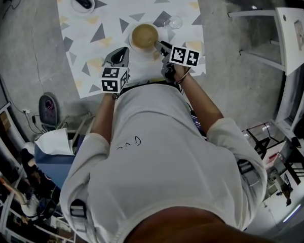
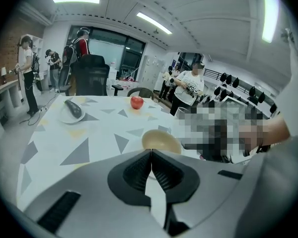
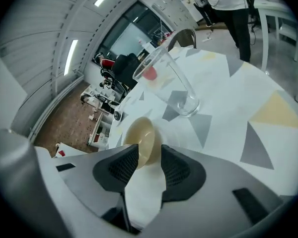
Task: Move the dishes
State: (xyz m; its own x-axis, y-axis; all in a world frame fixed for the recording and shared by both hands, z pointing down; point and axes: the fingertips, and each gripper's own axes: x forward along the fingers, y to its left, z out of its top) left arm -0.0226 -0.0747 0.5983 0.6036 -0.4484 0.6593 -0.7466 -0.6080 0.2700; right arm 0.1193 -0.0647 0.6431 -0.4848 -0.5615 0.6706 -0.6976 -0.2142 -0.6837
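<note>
A tan bowl (image 1: 144, 35) sits on the patterned table (image 1: 91, 34) near its front edge, and it also shows in the left gripper view (image 2: 161, 140). My right gripper (image 1: 159, 45) reaches the bowl's right rim. In the right gripper view the bowl's wall (image 3: 142, 139) stands between the two pads of the right gripper (image 3: 150, 150), which press on it. My left gripper (image 1: 122, 52) hovers left of the bowl, apart from it. Its jaws (image 2: 151, 152) meet with nothing between them. A clear glass (image 1: 175, 22) stands just beyond the bowl (image 3: 171, 83).
A white plate with a dark long vegetable (image 1: 82, 2) lies at the table's far left (image 2: 69, 113). A red apple (image 2: 136, 102) rests at the far end. A white rack (image 1: 289, 39) stands right of the table. Several people stand beyond it.
</note>
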